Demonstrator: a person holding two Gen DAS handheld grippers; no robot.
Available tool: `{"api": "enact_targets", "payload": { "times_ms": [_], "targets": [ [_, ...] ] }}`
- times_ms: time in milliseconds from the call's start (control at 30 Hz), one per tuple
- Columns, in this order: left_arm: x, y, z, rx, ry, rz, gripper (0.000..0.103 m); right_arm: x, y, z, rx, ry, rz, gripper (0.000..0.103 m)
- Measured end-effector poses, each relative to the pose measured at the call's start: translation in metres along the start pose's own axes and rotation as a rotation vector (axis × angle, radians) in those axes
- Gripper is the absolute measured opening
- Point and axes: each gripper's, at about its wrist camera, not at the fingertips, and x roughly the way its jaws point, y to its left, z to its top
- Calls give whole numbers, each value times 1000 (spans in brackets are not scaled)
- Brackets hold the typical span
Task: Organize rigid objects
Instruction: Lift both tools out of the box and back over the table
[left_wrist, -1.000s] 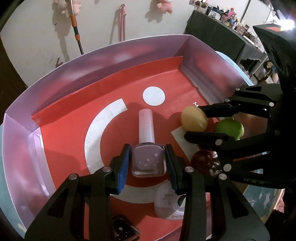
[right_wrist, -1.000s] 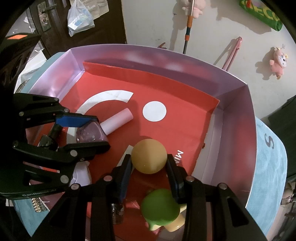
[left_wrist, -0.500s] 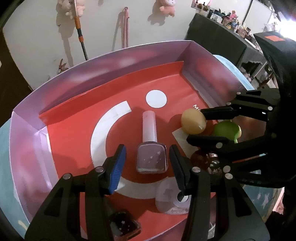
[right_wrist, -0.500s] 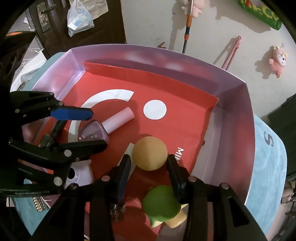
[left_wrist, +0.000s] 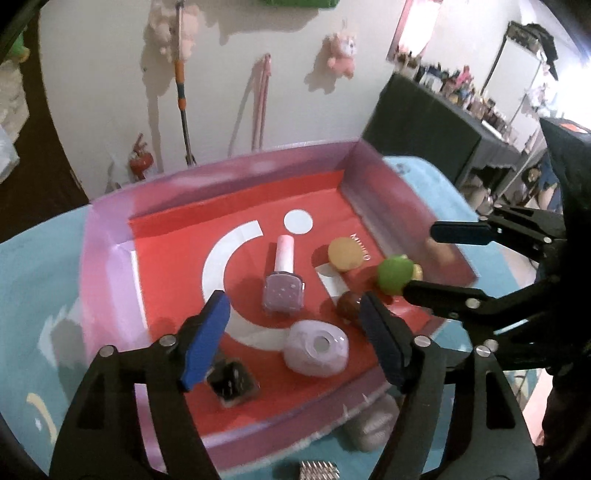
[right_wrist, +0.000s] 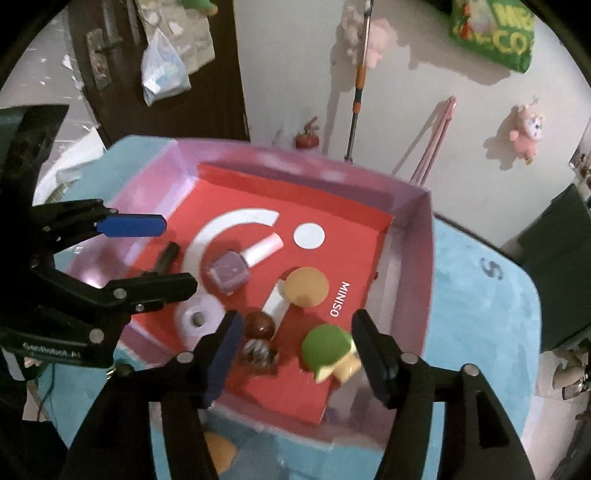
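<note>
A shallow box (left_wrist: 110, 258) (right_wrist: 413, 288) with purple walls and a red floor holds the objects. A purple nail-polish bottle (left_wrist: 282, 291) (right_wrist: 231, 271) lies in the middle. A tan ball (left_wrist: 345, 254) (right_wrist: 306, 287), a green-capped toy (left_wrist: 395, 274) (right_wrist: 327, 347), a brown bead (left_wrist: 349, 304) (right_wrist: 259, 325), a pale purple ring-shaped piece (left_wrist: 316, 347) (right_wrist: 195, 319) and a small dark cube (left_wrist: 231, 382) lie around it. My left gripper (left_wrist: 295, 338) (right_wrist: 147, 254) is open and empty above the box's near edge. My right gripper (right_wrist: 295, 350) (left_wrist: 432, 258) is open and empty above the near right corner.
The box sits on a light blue mat (left_wrist: 33, 280) (right_wrist: 480, 314). A tan object (right_wrist: 219, 452) and a pale purple object (left_wrist: 369, 428) lie on the mat outside the near wall. A wall with a broom (left_wrist: 181, 85) and plush toys stands behind.
Both grippers have opened wide and pulled back and up from the box. The left one let go of the nail-polish bottle; the right one let go of the tan ball. Both lie on the floor.
</note>
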Motion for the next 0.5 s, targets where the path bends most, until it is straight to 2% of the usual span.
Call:
{"api": "enact_targets", "payload": {
  "times_ms": [100,233,500],
  "targets": [
    [-31,-10,-11,-5,-69,5,74,-32,7,-10,8,-57,-6,74],
    [-68,-23,-31,8,-177,30,83,-71,16,-26,26,-139,-20,83],
    [-136,-44,-70,13,-349,67,92,-140,40,-70,39,-300,-53,93]
  ]
}}
